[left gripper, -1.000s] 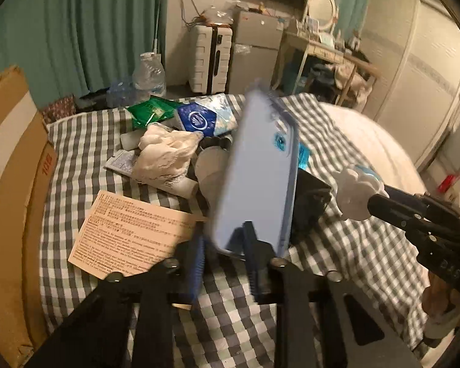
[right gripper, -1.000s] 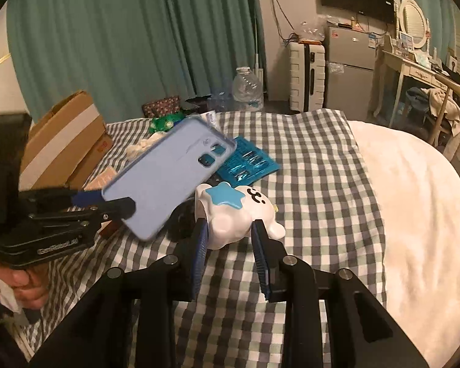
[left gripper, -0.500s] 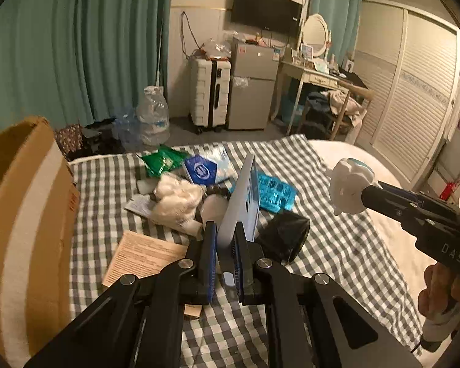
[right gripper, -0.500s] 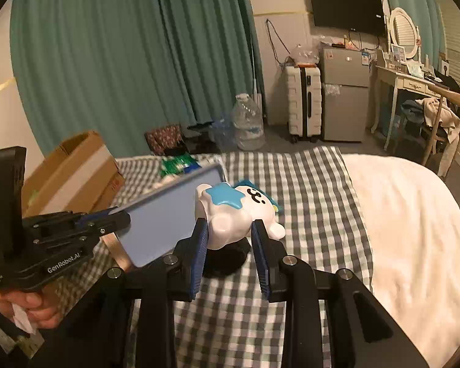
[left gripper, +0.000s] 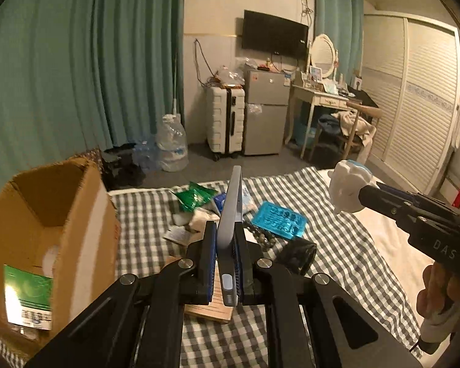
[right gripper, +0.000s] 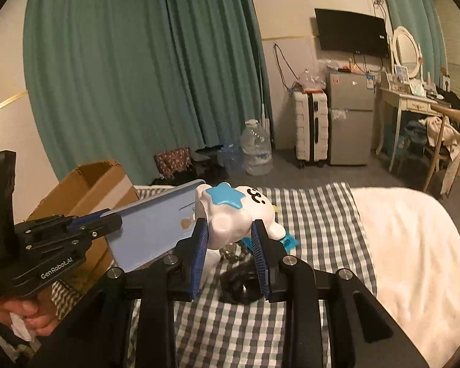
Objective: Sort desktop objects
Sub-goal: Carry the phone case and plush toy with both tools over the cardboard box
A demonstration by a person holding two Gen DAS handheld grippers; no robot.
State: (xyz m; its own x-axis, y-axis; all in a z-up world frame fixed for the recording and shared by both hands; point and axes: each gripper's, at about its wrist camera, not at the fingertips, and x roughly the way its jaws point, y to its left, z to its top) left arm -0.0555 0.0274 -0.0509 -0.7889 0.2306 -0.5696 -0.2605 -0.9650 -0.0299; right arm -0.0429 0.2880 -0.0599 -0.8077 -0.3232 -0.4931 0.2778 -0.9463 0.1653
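Note:
My left gripper (left gripper: 225,245) is shut on a light blue phone case (left gripper: 232,211), held edge-on and upright above the checked cloth (left gripper: 331,245). In the right wrist view the same phone case (right gripper: 156,224) shows flat, clamped by the left gripper (right gripper: 110,222) at the left. My right gripper (right gripper: 230,242) is shut on a white toy figure with a blue star (right gripper: 233,214), lifted over the cloth. That toy figure (left gripper: 346,188) appears at the right of the left wrist view.
An open cardboard box (left gripper: 52,239) stands at the left. On the cloth lie a green packet (left gripper: 193,196), a blue blister tray (left gripper: 279,219), a black pouch (left gripper: 297,254), a paper sheet (left gripper: 208,309) and tissues. Bare white bedding (right gripper: 414,260) spreads to the right.
Both grippers have risen with their objects. The phone case turned from showing its flat face to standing edge-on between the left jaws, and the left jaws closed tighter on it.

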